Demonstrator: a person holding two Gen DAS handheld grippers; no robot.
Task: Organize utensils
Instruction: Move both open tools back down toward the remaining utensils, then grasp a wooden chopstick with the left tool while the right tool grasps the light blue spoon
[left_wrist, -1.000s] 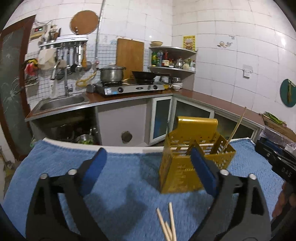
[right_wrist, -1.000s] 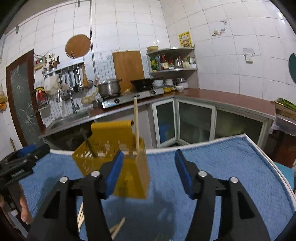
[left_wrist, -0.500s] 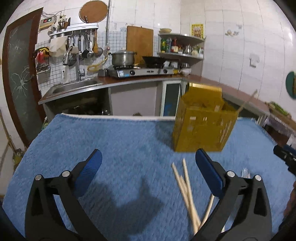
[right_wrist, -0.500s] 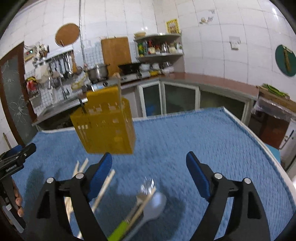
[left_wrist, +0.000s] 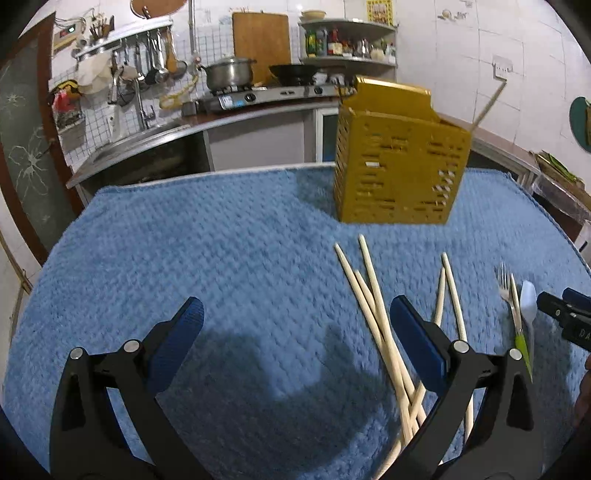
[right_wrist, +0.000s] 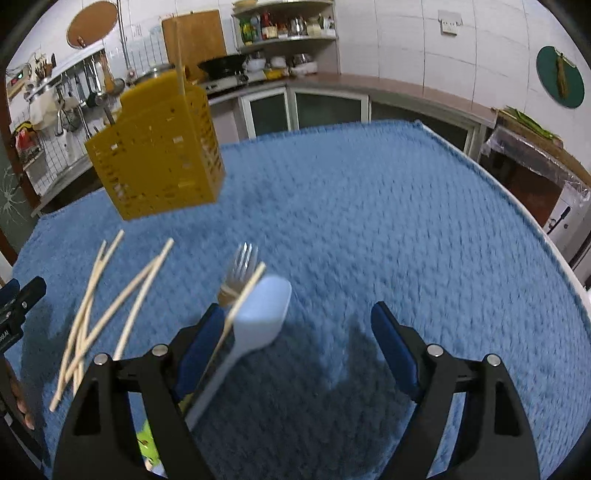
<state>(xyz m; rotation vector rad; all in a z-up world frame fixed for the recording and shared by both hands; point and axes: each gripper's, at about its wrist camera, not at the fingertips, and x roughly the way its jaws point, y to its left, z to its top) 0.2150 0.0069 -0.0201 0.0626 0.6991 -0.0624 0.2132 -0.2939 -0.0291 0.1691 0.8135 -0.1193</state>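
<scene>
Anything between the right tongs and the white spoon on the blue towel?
Nothing blocks it. The white plastic spoon lies just ahead of the open right tongs, near their left finger. One wooden chopstick lies across the metal fork beside it, touching the spoon's edge.

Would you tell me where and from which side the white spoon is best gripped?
Probably by its thin handle, from above. The white spoon lies flat on the blue towel, bowl pointing away, with a chopstick and the fork close along its left. The open right gripper should straddle the handle, since the bowl looks too broad and rounded.
</scene>
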